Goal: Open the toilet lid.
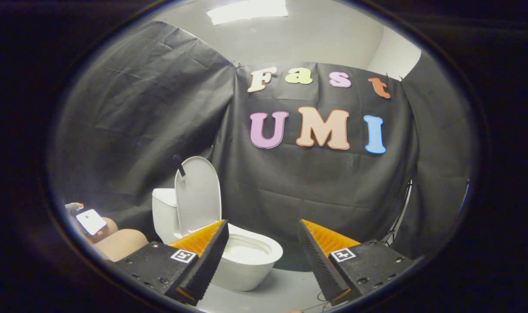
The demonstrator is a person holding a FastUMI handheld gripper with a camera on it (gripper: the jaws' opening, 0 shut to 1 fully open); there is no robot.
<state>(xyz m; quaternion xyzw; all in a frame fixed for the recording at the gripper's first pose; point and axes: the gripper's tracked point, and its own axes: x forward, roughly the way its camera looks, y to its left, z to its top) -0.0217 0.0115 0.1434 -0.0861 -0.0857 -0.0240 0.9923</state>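
A white toilet (246,261) stands on the pale floor ahead of my fingers, left of centre. Its lid (197,193) is raised upright and leans back by the tank (164,213). A short dark handle (178,165) sticks up from the lid's top edge. The bowl is uncovered and partly hidden behind my left finger (203,256). My gripper (262,243) is open, with nothing between the fingers, and it is apart from the toilet.
A person sits left of the toilet, with a knee (122,243) showing and a hand holding a lit phone (91,221). Black cloth walls close the booth behind and at both sides. A thin stand (400,221) rises at the right.
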